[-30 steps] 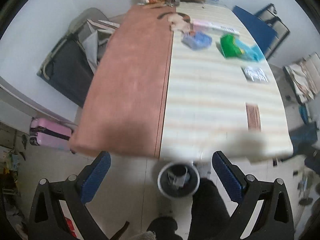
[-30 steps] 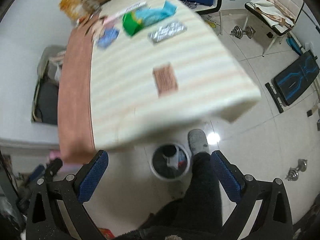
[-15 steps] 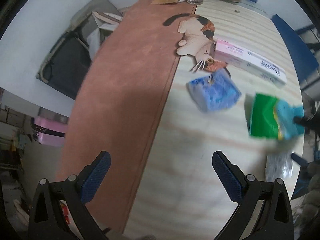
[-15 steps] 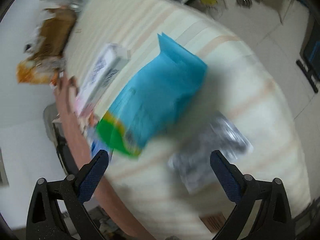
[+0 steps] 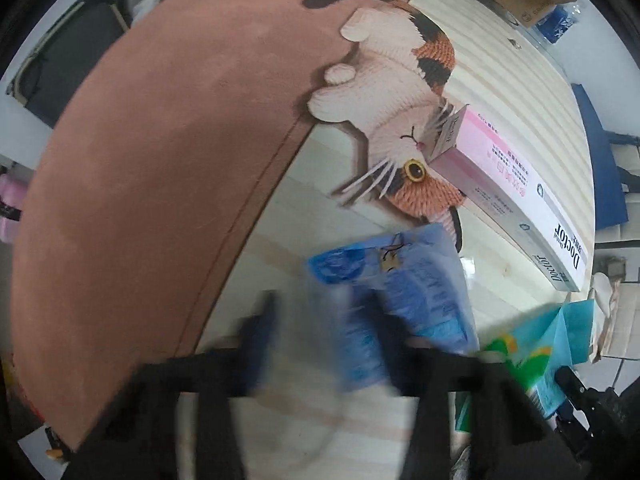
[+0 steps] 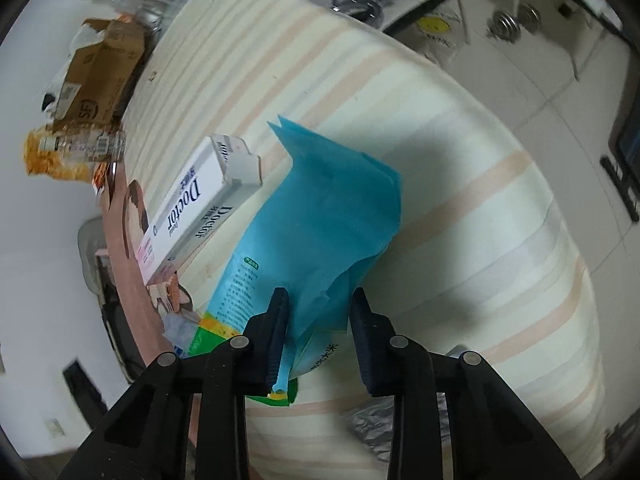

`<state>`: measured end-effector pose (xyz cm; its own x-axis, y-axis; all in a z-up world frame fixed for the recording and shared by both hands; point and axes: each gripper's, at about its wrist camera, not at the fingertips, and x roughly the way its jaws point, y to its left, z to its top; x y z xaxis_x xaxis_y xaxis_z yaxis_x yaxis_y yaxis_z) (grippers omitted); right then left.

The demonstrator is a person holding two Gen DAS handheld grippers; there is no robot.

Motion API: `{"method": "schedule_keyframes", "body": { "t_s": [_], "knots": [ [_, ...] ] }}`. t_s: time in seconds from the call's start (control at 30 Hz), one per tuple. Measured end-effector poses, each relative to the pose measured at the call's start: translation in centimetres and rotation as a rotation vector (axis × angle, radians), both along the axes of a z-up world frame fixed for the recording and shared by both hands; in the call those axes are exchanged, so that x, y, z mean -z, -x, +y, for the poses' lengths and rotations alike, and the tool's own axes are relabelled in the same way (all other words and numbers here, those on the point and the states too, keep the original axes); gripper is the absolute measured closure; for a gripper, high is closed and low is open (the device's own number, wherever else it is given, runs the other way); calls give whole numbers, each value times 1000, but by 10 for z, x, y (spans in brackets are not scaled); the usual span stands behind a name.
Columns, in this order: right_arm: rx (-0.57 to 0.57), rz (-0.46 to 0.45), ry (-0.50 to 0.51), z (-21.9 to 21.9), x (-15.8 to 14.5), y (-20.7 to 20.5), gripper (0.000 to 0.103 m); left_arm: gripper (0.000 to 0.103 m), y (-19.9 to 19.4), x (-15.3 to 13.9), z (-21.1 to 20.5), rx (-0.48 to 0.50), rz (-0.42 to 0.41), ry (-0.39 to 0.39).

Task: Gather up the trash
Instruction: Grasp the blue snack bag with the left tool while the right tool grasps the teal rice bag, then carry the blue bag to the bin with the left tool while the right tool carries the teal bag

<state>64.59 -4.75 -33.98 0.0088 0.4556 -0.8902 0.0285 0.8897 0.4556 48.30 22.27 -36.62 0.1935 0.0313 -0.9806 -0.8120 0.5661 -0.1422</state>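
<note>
Both grippers have dropped from above the floor bin to the striped tabletop (image 6: 460, 184) since a second ago, jaws wide then, narrowed now; right gripper (image 6: 318, 300) points steeply down, fingers clenched on the teal-and-green snack bag (image 6: 320, 216), which lies flat on the table with its torn open end away from the camera, contents not visible; a crumpled silver wrapper (image 6: 372, 424) sits just under the right finger; left gripper (image 5: 324, 320) is blurred, pointing almost straight down, jaws closing with the blue plastic wrapper (image 5: 404, 280) between them, pad contact too smeared to tell; that wrapper lies on the table just beside the teal bag, near the cat-shaped mat (image 5: 400, 92); white-and-pink Doctor box (image 6: 192, 208) lies beyond, one end flap open, inside not visible, its other end on the cat mat; brown cloth (image 5: 160, 152) covers the table's left part; at the far edge, a cardboard box (image 6: 104, 68), a clear bottle (image 6: 80, 144) and an orange snack packet (image 6: 48, 160).
</note>
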Motion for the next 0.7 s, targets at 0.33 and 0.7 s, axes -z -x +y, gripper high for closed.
{"method": "schedule_keyframes", "body": {
  "t_s": [0.33, 0.7],
  "knots": [
    [-191, -110, 11, 8, -43, 17, 72, 95, 30, -37, -32, 136, 13, -178],
    [-339, -173, 8, 1, -93, 101, 72, 95, 109, -91, -64, 204, -3, -239]
  ]
}}
